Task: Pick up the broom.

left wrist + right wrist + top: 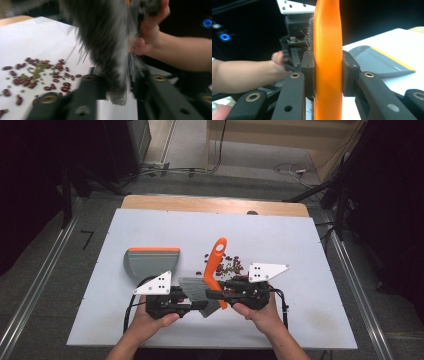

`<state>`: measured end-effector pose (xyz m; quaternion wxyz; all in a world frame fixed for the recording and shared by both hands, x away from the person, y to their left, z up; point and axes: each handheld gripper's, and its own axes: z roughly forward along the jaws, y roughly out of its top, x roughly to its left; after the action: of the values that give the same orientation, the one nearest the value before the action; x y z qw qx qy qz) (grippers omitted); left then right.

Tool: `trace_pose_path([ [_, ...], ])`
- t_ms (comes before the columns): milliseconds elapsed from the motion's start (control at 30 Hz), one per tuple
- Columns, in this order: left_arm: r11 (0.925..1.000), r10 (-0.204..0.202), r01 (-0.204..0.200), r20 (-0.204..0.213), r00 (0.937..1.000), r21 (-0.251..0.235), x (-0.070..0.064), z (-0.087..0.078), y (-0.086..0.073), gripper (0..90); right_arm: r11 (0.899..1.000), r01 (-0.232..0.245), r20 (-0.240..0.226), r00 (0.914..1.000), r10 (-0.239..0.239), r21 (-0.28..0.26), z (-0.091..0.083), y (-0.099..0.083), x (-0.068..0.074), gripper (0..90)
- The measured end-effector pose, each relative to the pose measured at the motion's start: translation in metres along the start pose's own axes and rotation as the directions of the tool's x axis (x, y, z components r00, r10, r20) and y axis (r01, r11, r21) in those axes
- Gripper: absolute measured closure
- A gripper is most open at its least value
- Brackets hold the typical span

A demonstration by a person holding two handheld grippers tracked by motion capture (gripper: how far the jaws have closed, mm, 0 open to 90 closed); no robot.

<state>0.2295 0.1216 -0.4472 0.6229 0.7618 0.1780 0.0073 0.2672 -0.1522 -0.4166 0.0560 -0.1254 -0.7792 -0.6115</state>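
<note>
An orange-handled brush (215, 260) with grey bristles (192, 287) stands tilted over the near middle of the white board. My right gripper (217, 294) is shut on the orange handle (328, 37), its pads pressed on both sides. My left gripper (197, 301) points right at the brush head, and its jaws close around the grey bristles (105, 37), which look blurred. A scatter of red beans and small green bits (227, 266) lies just beyond the brush, also seen as beans (37, 72) left of the bristles. A grey dustpan (150, 262) with an orange edge rests to the left.
The white board (300, 245) covers a wooden table (215, 205), with bare room to the right and far side. The dustpan (377, 62) lies flat beyond my right jaws. The person's other hand (150, 37) is close behind the bristles. Cables run on the floor beyond.
</note>
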Motion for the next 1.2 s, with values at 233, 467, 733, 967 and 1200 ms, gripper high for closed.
trace_pose_path([
  [233, 0.9997, -0.022, 0.021, -0.127, 0.9917, -0.007, 0.003, -0.010, -0.001, 36.4, 1.000, -0.024, 0.092, 0.9954, 0.024, 0.007, -0.005, 0.001, -0.005, 68.5],
  [467, 0.9977, -0.067, 0.063, -0.249, 0.9662, -0.025, 0.008, -0.021, -0.005, 7.7, 0.999, -0.051, 0.207, 0.9772, 0.048, 0.013, -0.013, 0.002, -0.011, 68.5],
  [733, 0.9967, -0.079, 0.069, -0.294, 0.9526, -0.043, 0.012, -0.029, -0.008, 0.0, 0.998, -0.060, 0.308, 0.9502, 0.046, 0.037, -0.018, 0.003, -0.013, 68.4],
  [967, 0.9968, -0.078, 0.066, -0.352, 0.9329, -0.045, 0.014, -0.038, -0.010, 0.0, 0.994, -0.095, 0.429, 0.9010, 0.062, 0.055, -0.026, 0.004, -0.019, 68.4],
  [1200, 0.9978, -0.063, 0.050, -0.403, 0.9129, -0.043, 0.013, -0.047, -0.011, 0.0, 0.991, -0.118, 0.472, 0.8787, 0.073, 0.067, -0.031, 0.003, -0.024, 68.4],
])
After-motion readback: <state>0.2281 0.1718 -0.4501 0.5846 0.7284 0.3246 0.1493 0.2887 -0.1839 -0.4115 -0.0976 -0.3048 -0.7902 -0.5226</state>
